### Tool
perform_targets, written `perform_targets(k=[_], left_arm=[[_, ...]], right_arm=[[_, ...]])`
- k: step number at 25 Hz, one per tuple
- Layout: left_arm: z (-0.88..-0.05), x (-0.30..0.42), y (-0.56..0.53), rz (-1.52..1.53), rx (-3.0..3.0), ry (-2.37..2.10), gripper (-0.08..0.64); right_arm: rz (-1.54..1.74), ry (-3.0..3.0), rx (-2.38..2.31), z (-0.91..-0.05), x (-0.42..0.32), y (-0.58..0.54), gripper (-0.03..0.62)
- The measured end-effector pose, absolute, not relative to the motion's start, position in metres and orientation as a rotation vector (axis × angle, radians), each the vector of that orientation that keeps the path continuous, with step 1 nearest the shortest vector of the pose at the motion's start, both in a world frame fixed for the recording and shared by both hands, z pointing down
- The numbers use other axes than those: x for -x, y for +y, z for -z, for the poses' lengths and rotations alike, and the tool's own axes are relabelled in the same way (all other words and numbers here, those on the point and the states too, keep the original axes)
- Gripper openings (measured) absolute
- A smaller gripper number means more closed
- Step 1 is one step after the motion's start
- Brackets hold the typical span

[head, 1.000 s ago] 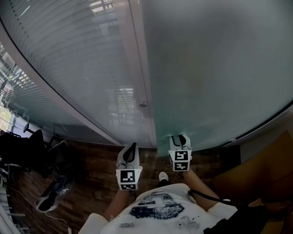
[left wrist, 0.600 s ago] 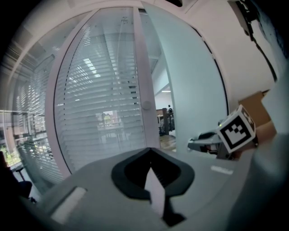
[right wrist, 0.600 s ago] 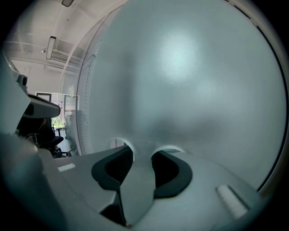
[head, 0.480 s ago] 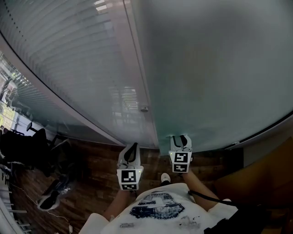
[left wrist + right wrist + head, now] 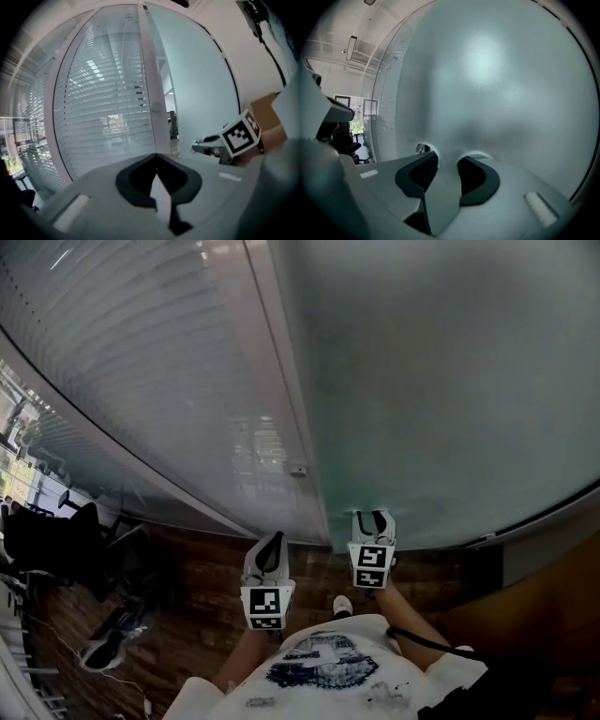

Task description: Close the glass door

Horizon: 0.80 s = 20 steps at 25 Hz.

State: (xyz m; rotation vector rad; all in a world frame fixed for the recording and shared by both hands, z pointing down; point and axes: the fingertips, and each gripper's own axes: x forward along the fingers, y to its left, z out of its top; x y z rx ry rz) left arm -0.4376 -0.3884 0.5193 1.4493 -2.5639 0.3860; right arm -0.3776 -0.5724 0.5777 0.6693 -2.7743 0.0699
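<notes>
Jaws spread and empty, the right gripper (image 5: 373,516) has nudged the tall frosted glass door (image 5: 450,381) onward beside the white frame post (image 5: 281,390) (a gap remains, so closing looks unfinished), while the left gripper (image 5: 272,540) hangs free, jaws pressed together.

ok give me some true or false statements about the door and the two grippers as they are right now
1. The right gripper has its jaws apart, facing the frosted glass door. True.
2. The left gripper is clamped on the door's edge. False: its jaws are together, holding nothing.
3. The panel left of the door shows horizontal blinds. True.
4. The floor is grey carpet. False: it is dark wood.
5. A black office chair stands at the far left. True.
</notes>
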Motion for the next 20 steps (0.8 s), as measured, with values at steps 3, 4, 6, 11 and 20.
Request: perform_targets(k=[3, 4, 6, 11, 20], left_arm=[[-0.522, 0.441, -0.387, -0.389, -1.433, -2.567, 0.003], [-0.523, 0.442, -0.386, -0.389, -1.428, -2.568, 0.003], [-0.523, 0.445, -0.384, -0.389, -1.419, -2.572, 0.003], [-0.525, 0.448, -0.383, -0.398, -1.402, -2.573, 0.003], [-0.525, 0.453, -0.376, -0.411, -1.369, -2.575, 0.003]], right_arm=[[-0.068, -2.775, -0.679, -0.579, 0.383, -0.577, 0.135], [-0.069, -2.775, -0.683, -0.58, 0.385, -0.579, 0.135], [-0.068, -2.774, -0.69, -0.581, 0.387, -0.582, 0.135], [-0.053, -2.784, -0.701, -0.582, 0.395, -0.59, 0.135], [-0.05, -2.786, -0.722, -0.579, 0.406, -0.603, 0.135]])
